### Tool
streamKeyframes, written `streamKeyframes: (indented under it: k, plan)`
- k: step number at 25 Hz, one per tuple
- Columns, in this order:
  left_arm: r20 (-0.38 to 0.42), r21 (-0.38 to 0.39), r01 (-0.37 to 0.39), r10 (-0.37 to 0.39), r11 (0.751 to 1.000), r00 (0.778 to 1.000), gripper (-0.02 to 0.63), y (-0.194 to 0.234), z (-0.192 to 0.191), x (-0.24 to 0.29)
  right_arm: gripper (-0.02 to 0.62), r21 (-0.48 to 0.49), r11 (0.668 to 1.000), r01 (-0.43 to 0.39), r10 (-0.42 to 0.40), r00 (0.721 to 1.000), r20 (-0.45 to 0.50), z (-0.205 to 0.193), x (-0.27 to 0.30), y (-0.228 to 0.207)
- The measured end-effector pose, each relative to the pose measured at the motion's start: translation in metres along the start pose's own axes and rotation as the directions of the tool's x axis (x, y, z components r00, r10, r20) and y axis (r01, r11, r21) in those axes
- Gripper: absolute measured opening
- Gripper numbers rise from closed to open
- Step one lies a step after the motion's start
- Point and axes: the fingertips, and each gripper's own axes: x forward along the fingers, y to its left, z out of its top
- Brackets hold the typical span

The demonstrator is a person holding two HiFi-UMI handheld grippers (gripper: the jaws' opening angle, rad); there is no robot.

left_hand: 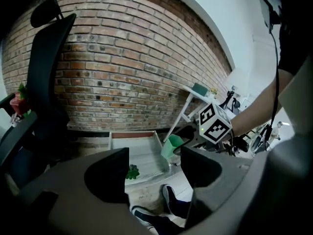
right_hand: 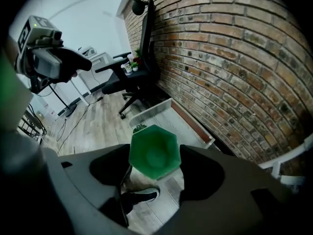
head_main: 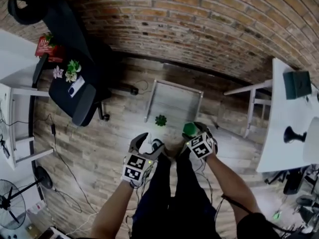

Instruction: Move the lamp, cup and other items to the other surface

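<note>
Brick wall closes the far side. Wood floor is open between the black office chair on the left and the low table in the centre.

White counter on the right is cut off by the frame edge, and its legs stand near the low table's right side. On it are a dark green box and a black item with a round base, which I can't identify.

The person's legs hide the floor under both grippers.

Right gripper: jaws wide, closed on the green hexagonal cup. The cup is held in the air at the near edge of the low table.

Left gripper: jaws apart with nothing in them; only a shoe and floor show through the gap.

Small green plant sits at the low table's near edge, just left of the cup.

The only print is the square markers on the gripper cubes. The card on the chair seat is too small to read.
</note>
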Motion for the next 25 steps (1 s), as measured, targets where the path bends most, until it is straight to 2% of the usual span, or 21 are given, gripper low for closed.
streamKeyframes:
  k: [5, 8, 14, 17, 19, 25]
  plan:
    - [0.071, 0.046, 0.012, -0.015, 0.999, 0.997, 0.325, -0.010, 0.059, -0.031, 0.319, 0.087, 0.995, 0.047, -0.051, 0.998, 0.043, 0.025, -0.077, -0.019]
    - [0.080, 0.071, 0.018, -0.023, 0.997, 0.996, 0.325, -0.015, 0.084, -0.050, 0.319, 0.163, 0.984, 0.069, -0.081, 0.994, 0.071, 0.034, -0.122, -0.030]
    - [0.099, 0.110, 0.068, -0.079, 0.992, 0.992, 0.325, -0.038, 0.122, -0.076, 0.319, 0.263, 0.955, 0.138, -0.173, 0.978, 0.114, 0.036, -0.214, -0.048]
    - [0.104, 0.139, 0.103, -0.118, 0.985, 0.988, 0.325, -0.052, 0.131, -0.077, 0.319, 0.311, 0.935, 0.167, -0.211, 0.971, 0.111, 0.020, -0.249, -0.054]
    - [0.106, 0.162, 0.120, -0.138, 0.979, 0.985, 0.325, -0.058, 0.136, -0.072, 0.319, 0.355, 0.914, 0.195, -0.254, 0.959, 0.128, 0.008, -0.271, -0.067]
    - [0.087, 0.215, 0.161, -0.183, 0.963, 0.979, 0.325, -0.080, 0.144, -0.051, 0.321, 0.500, 0.812, 0.300, -0.399, 0.911, 0.102, -0.049, -0.342, -0.110]
